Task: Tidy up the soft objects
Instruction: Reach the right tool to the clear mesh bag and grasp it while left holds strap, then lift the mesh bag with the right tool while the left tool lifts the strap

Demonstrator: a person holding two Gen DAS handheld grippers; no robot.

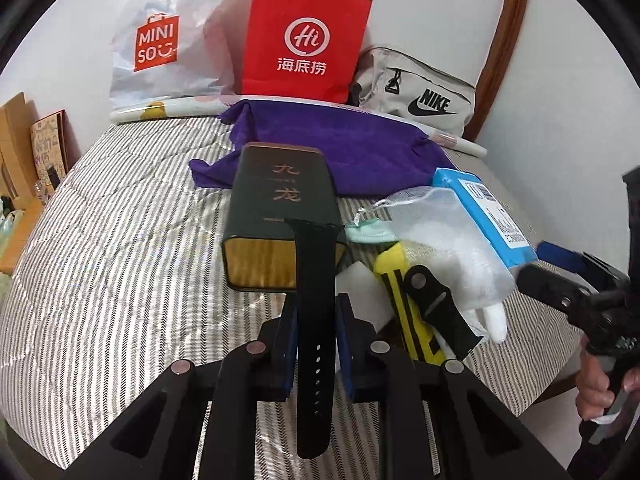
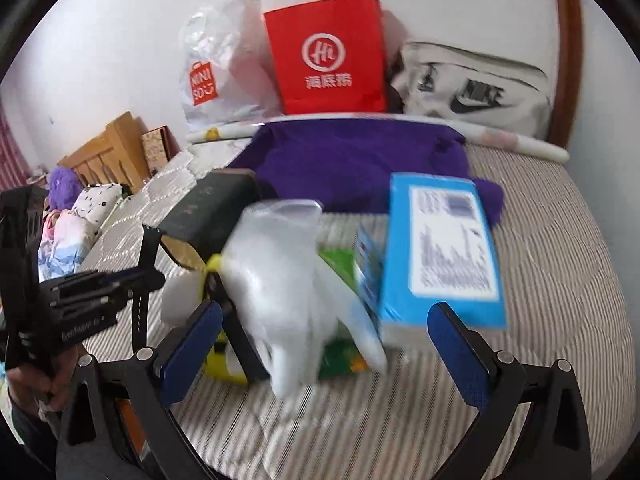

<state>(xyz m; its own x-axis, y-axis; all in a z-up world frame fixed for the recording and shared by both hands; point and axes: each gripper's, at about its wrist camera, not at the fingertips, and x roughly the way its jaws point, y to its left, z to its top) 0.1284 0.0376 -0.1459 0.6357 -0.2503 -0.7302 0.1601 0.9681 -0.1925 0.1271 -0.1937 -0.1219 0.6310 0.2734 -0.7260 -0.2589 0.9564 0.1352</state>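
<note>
Striped quilted bedcover (image 1: 120, 216) under everything, white wall behind, purple cloth (image 1: 340, 152) far. Wooden headboard (image 2: 104, 152) and purple plush (image 2: 64, 184) seen only from right wrist. Boxy dark tin (image 1: 276, 208) centre. Left gripper (image 1: 316, 344) pinched on smooth black watch strap (image 1: 316, 320). Right gripper (image 2: 324, 340) spread wide, near filmy pouch (image 2: 280, 280).

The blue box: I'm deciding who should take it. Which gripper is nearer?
Right. The right gripper hangs open just before the blue box; the left gripper, clamping the black watch strap, sits farther away.
</note>
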